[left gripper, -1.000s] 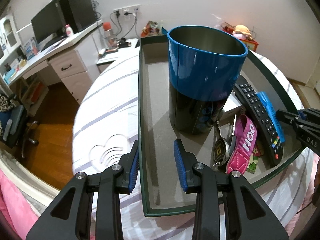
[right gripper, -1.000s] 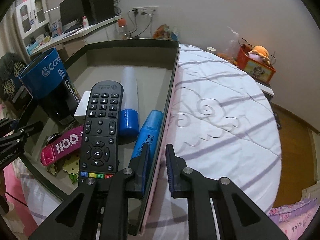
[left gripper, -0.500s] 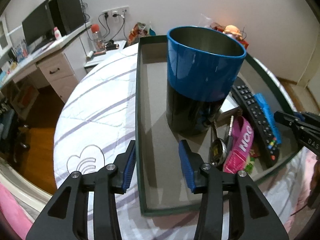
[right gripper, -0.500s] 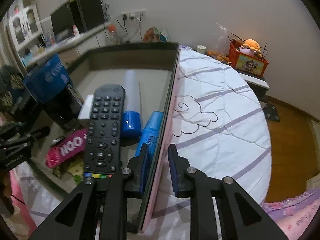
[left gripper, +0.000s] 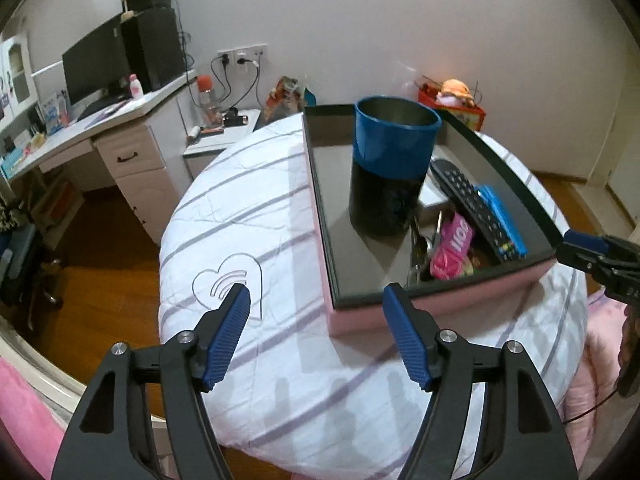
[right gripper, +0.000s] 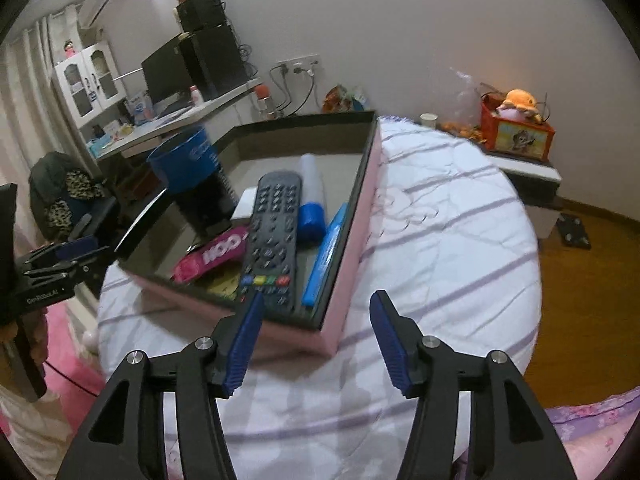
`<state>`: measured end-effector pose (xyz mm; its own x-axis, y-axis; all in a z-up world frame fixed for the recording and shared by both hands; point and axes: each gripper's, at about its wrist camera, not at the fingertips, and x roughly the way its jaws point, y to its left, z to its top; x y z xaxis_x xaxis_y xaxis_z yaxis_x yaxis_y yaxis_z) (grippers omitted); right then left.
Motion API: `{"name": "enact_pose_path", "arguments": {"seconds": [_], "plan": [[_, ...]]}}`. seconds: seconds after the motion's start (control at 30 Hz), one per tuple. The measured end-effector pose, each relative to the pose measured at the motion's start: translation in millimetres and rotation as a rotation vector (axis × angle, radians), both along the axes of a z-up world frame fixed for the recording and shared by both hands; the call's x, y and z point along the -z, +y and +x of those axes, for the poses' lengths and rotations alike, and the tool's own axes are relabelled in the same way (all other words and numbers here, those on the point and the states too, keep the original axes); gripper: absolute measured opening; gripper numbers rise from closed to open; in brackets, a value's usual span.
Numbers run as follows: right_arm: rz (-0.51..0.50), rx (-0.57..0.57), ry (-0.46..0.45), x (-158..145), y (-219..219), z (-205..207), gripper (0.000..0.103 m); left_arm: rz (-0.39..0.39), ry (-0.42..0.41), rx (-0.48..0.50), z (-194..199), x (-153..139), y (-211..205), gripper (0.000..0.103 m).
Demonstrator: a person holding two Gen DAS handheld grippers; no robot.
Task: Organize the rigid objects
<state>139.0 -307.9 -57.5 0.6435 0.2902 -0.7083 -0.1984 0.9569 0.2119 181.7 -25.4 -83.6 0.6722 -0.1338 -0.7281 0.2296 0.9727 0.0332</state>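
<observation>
Remote [right gripper: 274, 236] beside cup [left gripper: 390, 168], in tray [left gripper: 320, 216]

Pink box, blue-and-black cup, striped white bedding

The box [left gripper: 440, 312] was pink outside with a dark rim; the cup [left gripper: 390, 168] blue over black; the remote [right gripper: 274, 236] black with coloured buttons; the bed cover [left gripper: 248, 216] white with purple stripes; tool pads [left gripper: 226, 340] blue.

Pink strap [right gripper: 211, 258] in box: large white letters, "OON" legible. Left gripper [right gripper: 44, 294] body: white print, roughly "GenRobot.AI". Cup lettering blurred, unreadable.
</observation>
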Motion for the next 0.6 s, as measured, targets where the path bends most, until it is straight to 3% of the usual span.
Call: {"name": "enact_pose_path", "arguments": {"seconds": [0.3,0.6], "plan": [[-0.003,-0.04,0.042,20,15,1,0.058,0.032,0.043,0.018,5,17,-17,0.071],[-0.055,-0.01,0.042,21,30,3,0.063,0.001,0.072,0.009,16,26,-14,0.075]]}}
